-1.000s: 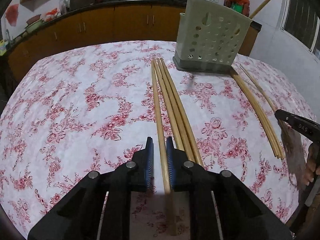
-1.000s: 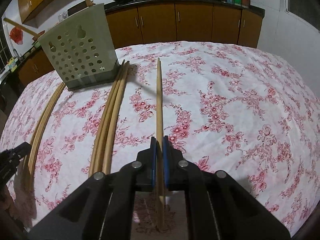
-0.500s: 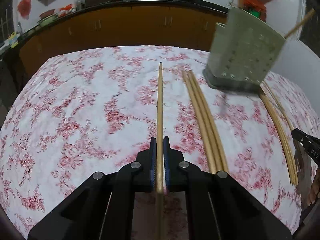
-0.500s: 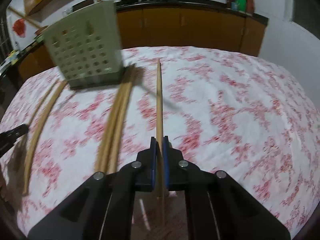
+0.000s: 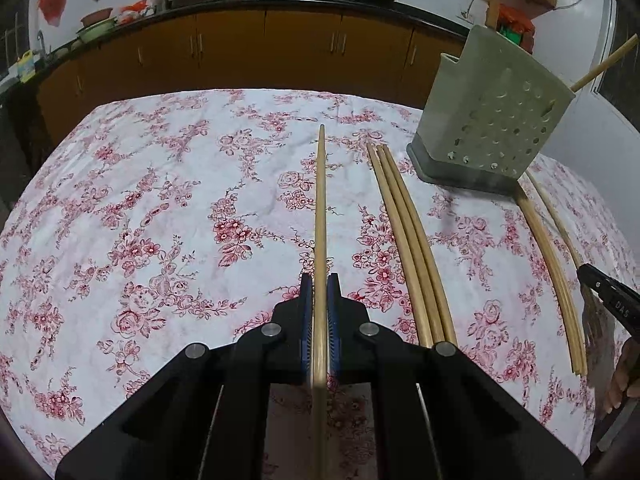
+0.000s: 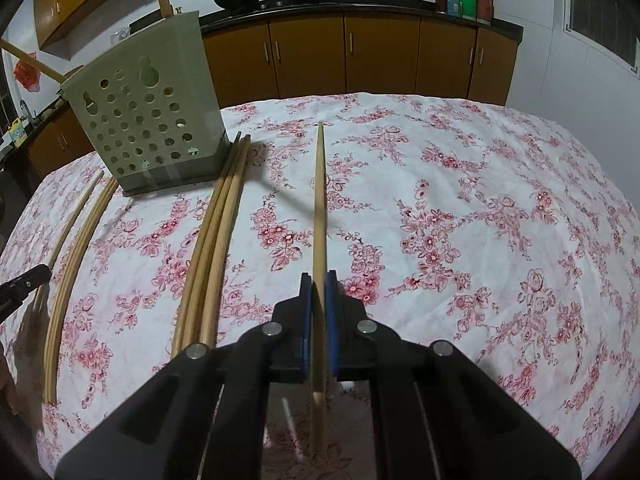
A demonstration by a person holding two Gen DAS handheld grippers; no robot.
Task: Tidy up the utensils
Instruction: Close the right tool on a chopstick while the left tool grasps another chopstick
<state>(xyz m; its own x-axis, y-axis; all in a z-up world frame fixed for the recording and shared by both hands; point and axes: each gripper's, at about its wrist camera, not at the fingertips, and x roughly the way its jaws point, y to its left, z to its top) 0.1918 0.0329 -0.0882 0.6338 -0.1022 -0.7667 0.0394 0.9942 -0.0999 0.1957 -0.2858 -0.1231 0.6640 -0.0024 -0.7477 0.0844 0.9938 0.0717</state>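
Note:
My left gripper (image 5: 320,280) is shut on a long wooden chopstick (image 5: 321,200) that points toward the table's far edge. To its right three chopsticks (image 5: 408,240) lie side by side, and beyond them stands a pale green perforated utensil holder (image 5: 492,128) with chopsticks leaning out of it. My right gripper (image 6: 319,278) is shut on another chopstick (image 6: 319,200), whose shadow falls on the cloth. In the right wrist view three chopsticks (image 6: 216,240) lie to its left, in front of the holder (image 6: 148,120).
A floral tablecloth (image 5: 160,208) covers the table. More chopsticks (image 5: 552,268) lie past the holder; in the right wrist view they (image 6: 76,248) curve along the left. The other gripper's black tip (image 5: 608,296) and a hand (image 5: 624,376) show at the right edge. Brown cabinets (image 6: 380,56) stand behind.
My left gripper closed on the chopstick that lay beside the three others and carried it leftward, away from them. The right gripper kept its grip and stayed in place.

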